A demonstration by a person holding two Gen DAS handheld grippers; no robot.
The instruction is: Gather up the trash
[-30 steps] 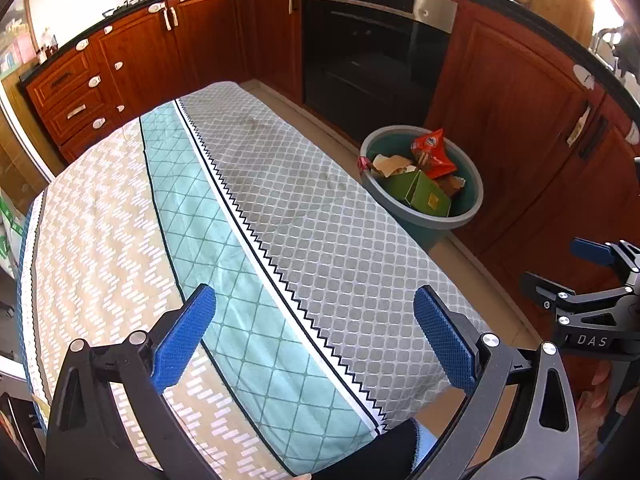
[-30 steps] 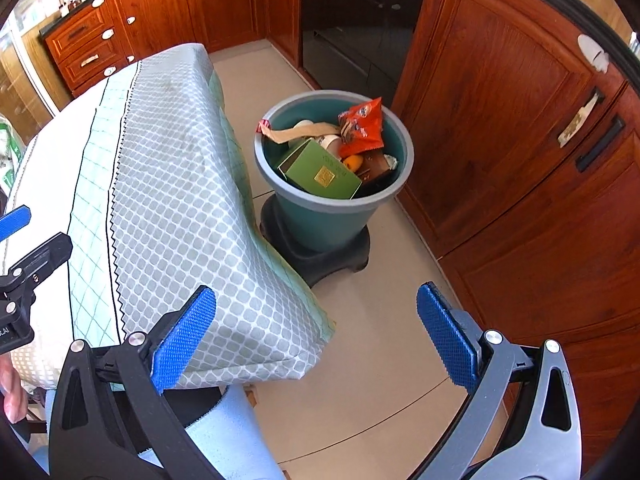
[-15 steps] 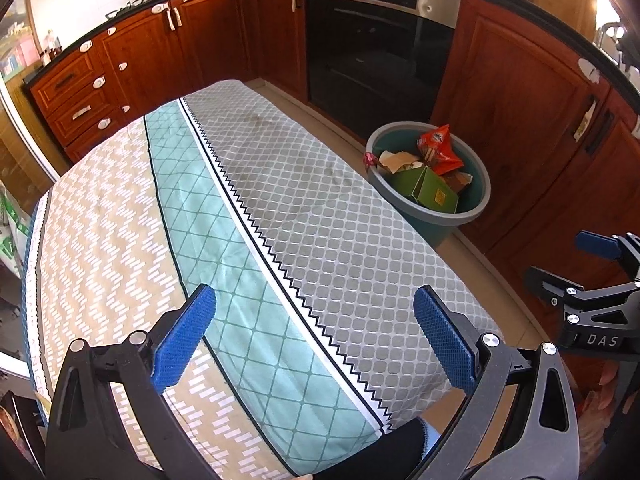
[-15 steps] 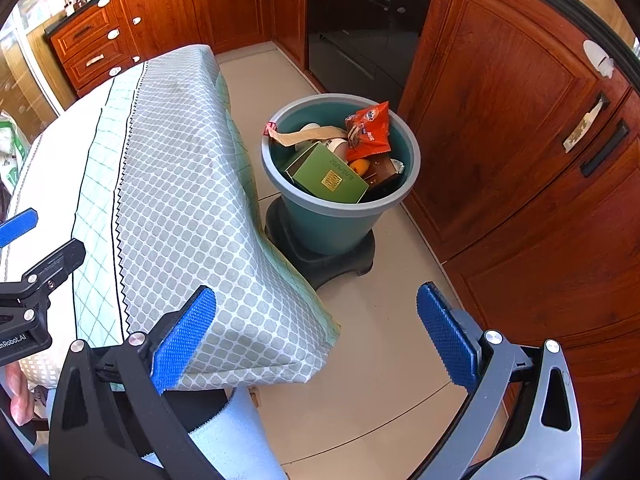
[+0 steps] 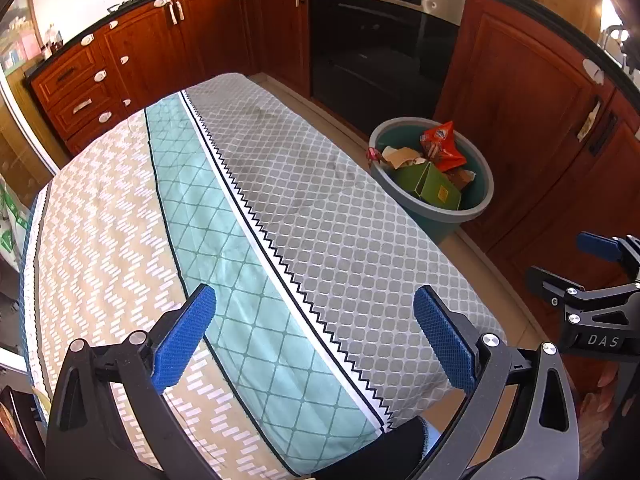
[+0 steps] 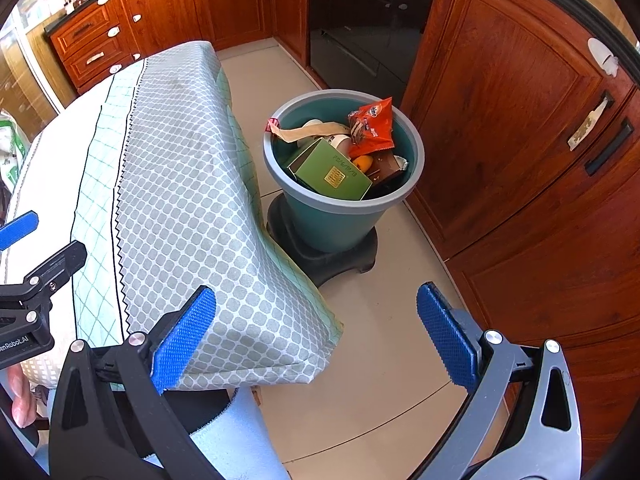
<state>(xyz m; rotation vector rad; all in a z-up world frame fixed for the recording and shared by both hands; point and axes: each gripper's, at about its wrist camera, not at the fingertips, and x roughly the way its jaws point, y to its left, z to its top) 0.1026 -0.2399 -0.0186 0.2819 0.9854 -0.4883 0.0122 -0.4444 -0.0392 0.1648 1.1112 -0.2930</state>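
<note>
A teal bin (image 6: pixel 332 220) stands on a black base on the floor, right of the table. It holds a green box (image 6: pixel 332 174), an orange snack bag (image 6: pixel 372 124), brown paper and other trash. The bin (image 5: pixel 476 210) also shows at the right of the left wrist view. My left gripper (image 5: pixel 316 334) hangs open over the near end of the patterned tablecloth (image 5: pixel 224 216), nothing between its blue pads. My right gripper (image 6: pixel 316 334) is open above the table's corner and the floor, short of the bin, holding nothing.
Red-brown kitchen cabinets (image 6: pixel 520 128) and a black oven (image 6: pixel 360 32) ring the floor behind the bin. A tiled floor strip (image 6: pixel 384 344) runs between table and cabinets. A light blue and black sleeve (image 6: pixel 224 432) shows low. The tablecloth bears no objects in view.
Both views have shifted slightly, with the bin sitting a little farther right and lower in each. Both grippers stay open and hold nothing.
</note>
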